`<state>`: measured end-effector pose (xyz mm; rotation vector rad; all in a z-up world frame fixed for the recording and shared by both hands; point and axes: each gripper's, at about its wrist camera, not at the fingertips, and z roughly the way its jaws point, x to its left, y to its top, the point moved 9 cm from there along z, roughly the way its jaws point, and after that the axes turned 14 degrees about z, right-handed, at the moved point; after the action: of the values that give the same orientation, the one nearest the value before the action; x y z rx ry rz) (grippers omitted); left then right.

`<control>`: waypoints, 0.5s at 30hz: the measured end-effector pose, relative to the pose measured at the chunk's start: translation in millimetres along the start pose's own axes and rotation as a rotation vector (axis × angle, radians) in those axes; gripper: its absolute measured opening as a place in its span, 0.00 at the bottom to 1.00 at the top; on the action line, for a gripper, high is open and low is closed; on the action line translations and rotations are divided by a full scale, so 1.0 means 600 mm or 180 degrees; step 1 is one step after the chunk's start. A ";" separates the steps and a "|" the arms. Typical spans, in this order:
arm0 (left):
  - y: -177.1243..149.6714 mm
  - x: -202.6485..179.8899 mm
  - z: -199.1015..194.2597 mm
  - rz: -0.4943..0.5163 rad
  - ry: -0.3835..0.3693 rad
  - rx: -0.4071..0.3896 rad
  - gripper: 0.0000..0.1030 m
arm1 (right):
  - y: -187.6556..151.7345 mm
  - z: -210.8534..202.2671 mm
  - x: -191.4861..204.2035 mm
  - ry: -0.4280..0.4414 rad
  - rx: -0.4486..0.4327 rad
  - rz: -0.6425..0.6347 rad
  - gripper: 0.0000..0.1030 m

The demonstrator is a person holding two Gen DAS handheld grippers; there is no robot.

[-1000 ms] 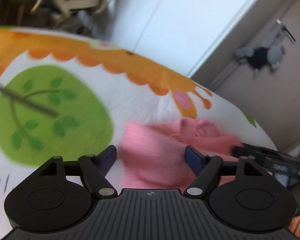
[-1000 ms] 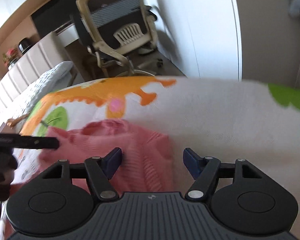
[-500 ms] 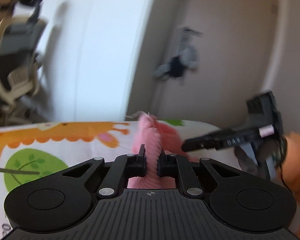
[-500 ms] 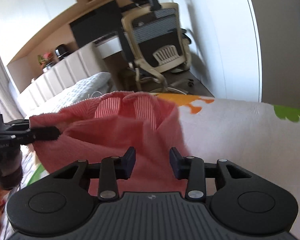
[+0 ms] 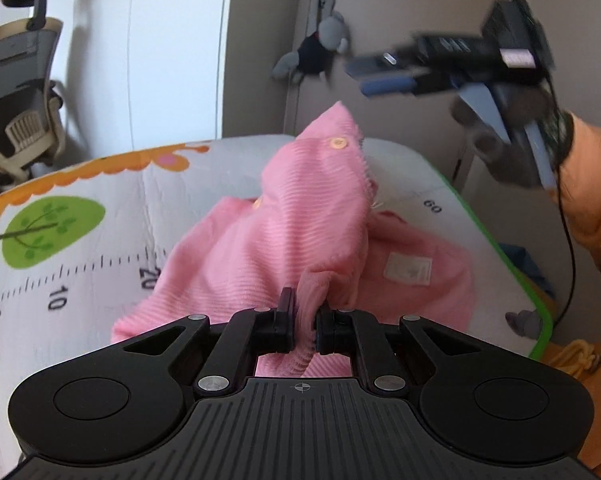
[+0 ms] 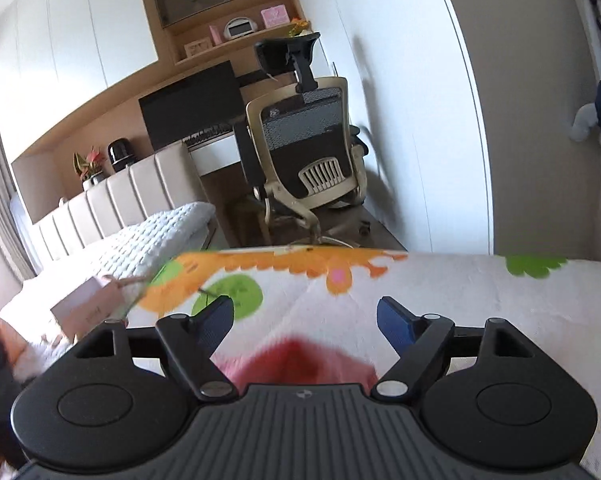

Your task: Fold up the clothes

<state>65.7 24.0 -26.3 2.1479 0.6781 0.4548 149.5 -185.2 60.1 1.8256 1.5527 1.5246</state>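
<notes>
A pink ribbed garment (image 5: 284, 240) with small orange buttons lies bunched on the printed play mat (image 5: 92, 248). One fold of it rises to a peak at the far side. My left gripper (image 5: 303, 328) is shut on a pinched ridge of the pink cloth at its near edge. In the left wrist view my right gripper (image 5: 380, 76) hangs in the air above and to the right of the garment, held by a gloved hand with an orange sleeve (image 5: 592, 184). In the right wrist view my right gripper (image 6: 305, 316) is open with nothing between its fingers, and the pink garment (image 6: 300, 364) shows blurred just below.
The mat (image 6: 480, 300) carries a green tree, an orange giraffe and a ruler print. An office chair (image 6: 300, 152) stands beyond its far edge, a bed (image 6: 132, 240) to the left. A soft toy (image 5: 320, 48) hangs on the door. The mat's green edge (image 5: 512, 276) runs on the right.
My right gripper has opened, let go of the pink cloth and risen clear of it. The garment has dropped back onto the mat. My left gripper stays shut on the cloth, now lower.
</notes>
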 end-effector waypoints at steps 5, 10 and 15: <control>-0.031 -0.001 -0.010 -0.0015 -0.0024 0.0164 0.11 | -0.041 0.058 0.007 -0.0091 0.0398 -0.0269 0.77; -0.046 0.020 -0.056 -0.0631 -0.0281 -0.0061 0.42 | -0.177 0.040 -0.046 -0.0499 0.1112 -0.0389 0.77; -0.056 0.095 -0.063 -0.1715 -0.0428 -0.0251 0.72 | -0.259 -0.023 -0.063 -0.0531 0.1464 -0.0429 0.77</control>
<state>80.3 98.7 -25.4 1.8052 1.0948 0.0450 61.6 -164.6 -72.7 1.9643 2.0147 0.9816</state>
